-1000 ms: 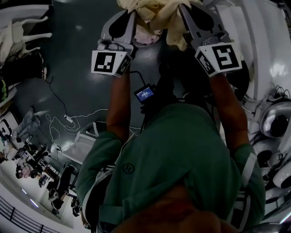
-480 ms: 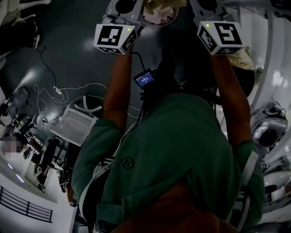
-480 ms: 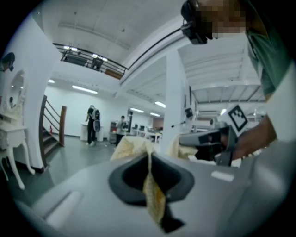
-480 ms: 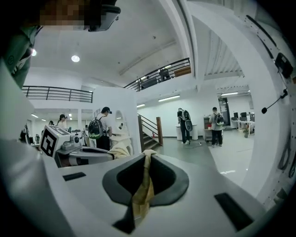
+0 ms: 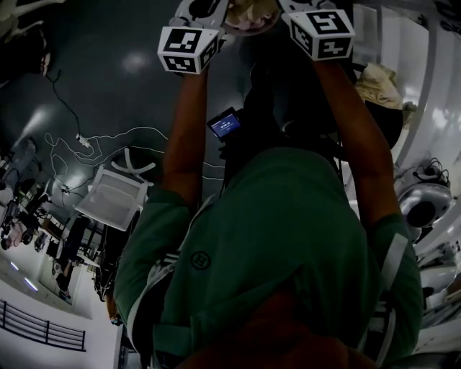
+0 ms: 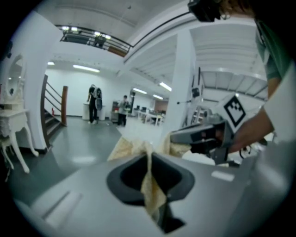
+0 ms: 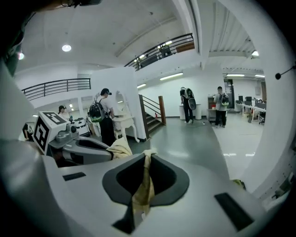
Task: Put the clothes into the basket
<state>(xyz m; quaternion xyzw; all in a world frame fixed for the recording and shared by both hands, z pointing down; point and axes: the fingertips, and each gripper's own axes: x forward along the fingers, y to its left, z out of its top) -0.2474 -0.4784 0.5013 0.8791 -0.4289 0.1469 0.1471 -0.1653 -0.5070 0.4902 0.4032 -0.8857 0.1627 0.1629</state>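
Observation:
A cream garment (image 6: 152, 194) hangs stretched between my two grippers. The left gripper (image 6: 149, 150) has a fold of it pinched between its jaws, which are opening slightly. The right gripper (image 7: 147, 155) is shut on another fold of the same garment (image 7: 143, 190). In the head view both marker cubes (image 5: 189, 49) (image 5: 322, 32) sit at the top edge at arm's length, and the fingertips are cut off. Between them shows a round rim with pale pinkish cloth (image 5: 249, 14), perhaps the basket. Each gripper sees the other close beside it (image 6: 199, 136) (image 7: 85, 148).
A white chair (image 5: 112, 196) and loose cables (image 5: 86, 140) lie on the dark floor to the left. Another beige garment (image 5: 378, 83) rests on a dark round thing at the right, near white machines (image 5: 425, 198). People (image 7: 104, 115) stand by a white table and stairs (image 7: 152, 115).
Both grippers have gone down and away from me with the garment. In the head view they slid to the top edge, and most of the cloth has left the picture.

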